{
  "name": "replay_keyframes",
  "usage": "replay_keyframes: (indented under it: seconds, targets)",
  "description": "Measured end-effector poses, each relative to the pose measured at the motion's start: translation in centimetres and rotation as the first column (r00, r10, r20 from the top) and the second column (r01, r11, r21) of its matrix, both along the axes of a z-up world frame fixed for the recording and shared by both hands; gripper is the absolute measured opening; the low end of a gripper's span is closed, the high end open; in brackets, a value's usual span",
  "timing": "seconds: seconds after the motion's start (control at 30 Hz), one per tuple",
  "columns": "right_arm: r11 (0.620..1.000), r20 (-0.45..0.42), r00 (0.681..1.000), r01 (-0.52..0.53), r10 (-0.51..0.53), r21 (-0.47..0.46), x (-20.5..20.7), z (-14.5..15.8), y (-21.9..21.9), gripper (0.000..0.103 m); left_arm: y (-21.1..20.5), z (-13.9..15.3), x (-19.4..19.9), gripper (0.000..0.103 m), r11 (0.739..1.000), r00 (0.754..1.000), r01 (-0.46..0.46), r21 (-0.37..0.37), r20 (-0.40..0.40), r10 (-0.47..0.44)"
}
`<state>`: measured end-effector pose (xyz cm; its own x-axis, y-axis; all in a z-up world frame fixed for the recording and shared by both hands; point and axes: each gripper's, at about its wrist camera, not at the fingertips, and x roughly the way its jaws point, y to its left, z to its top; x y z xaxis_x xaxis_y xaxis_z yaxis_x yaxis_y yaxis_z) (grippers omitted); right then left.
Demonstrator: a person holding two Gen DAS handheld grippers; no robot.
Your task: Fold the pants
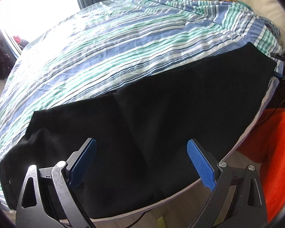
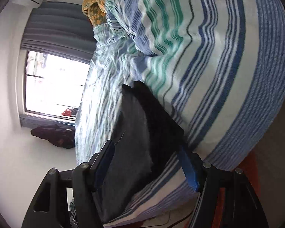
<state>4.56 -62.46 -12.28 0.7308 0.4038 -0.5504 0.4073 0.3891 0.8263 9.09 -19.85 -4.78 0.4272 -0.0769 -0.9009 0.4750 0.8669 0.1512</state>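
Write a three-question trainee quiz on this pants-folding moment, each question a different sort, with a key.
1. True or false: the left gripper is clamped on the pants.
2. Multiple choice: the pants lie on a) a bare wooden floor, b) a striped bedspread, c) a glass table.
3. Fill in: the pads on the gripper fingers are coloured ____.

Key
1. False: its jaws stand wide apart above the cloth, gripping nothing.
2. b. The black pants stretch along the bed's near edge. The right gripper is open at one end.
3. Blue.
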Motion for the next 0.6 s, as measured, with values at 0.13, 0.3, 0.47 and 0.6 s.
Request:
replay_keyframes:
  seconds: [0.13,0.3,0.47,0.6]
  targets:
    - [1.000,-0.070,0.997,-0.023,0.022,-0.015,1.1,-0.8,-0.2,0.067,0.8,-0.9,0.2,0.097,1.000,0.999,-0.028,0.008,-0.032,0.028]
    - [0.992,-0.105,0.992,-0.081,0.070,-0.098,3.0,-0.7,0.7,0.066,0.3,-0.9,0.4,0.097,1.000,0.999,-0.029,-0.004,-0.034,0.029]
    - [0.988,-0.109,0.992,-0.079,0.065,-0.131,3.5,-0.6,0.8,0.019,-0.7,-0.8,0.0,0.097,1.000,1.000,-0.008,0.001,-0.028,0.008]
    - [0.981,-0.082,0.994,-0.092,0.079,-0.172,3.4,0.2,1.2,0.017,-0.6,-1.0,-0.4,0.097,1.000,0.999,-0.012,0.004,-0.032,0.012]
